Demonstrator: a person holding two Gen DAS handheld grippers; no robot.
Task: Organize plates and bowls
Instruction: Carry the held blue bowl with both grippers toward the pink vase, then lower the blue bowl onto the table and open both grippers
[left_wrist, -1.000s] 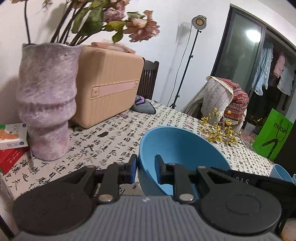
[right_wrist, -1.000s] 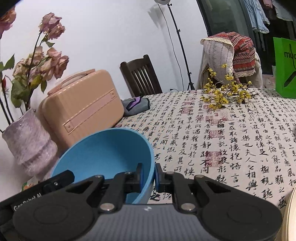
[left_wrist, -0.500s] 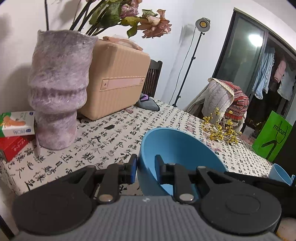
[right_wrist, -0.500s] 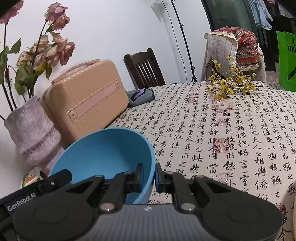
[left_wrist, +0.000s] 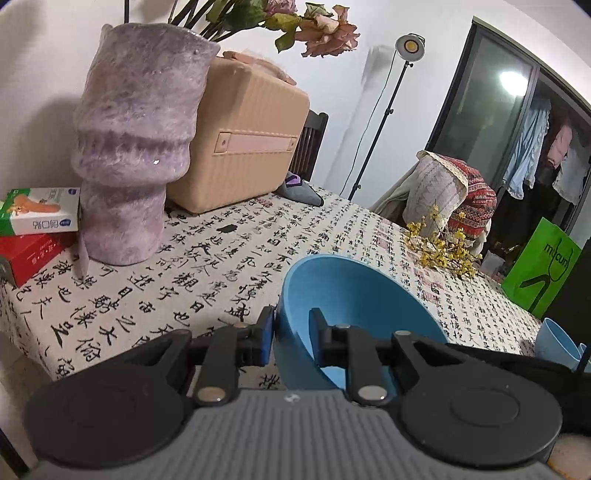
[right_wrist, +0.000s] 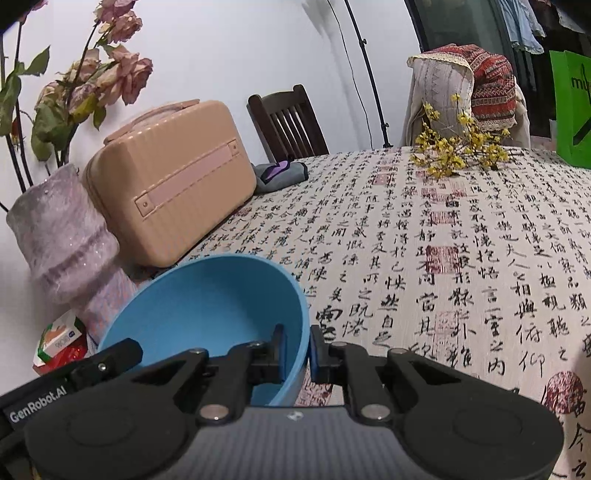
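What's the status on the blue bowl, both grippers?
Left gripper shut on blue bowl rim, right gripper shut on opposite rim. Bowl tilted over the tablecloth. Vase and suitcase off to the left, nothing seen blocking.

Item count, both views combined:
- Grippers: two, left gripper (left_wrist: 291, 332) and right gripper (right_wrist: 297, 350).
- Blue bowl (left_wrist: 343, 291): one.
- Light-blue cup (left_wrist: 557, 343): one visible at frame edge.
- Vase (left_wrist: 136, 147): one.
- Beige case (left_wrist: 247, 136): one.
- Small boxes (left_wrist: 37, 229): two, stacked.
- Green bag (left_wrist: 539, 273): one.
- Wooden chair (right_wrist: 288, 125): one.
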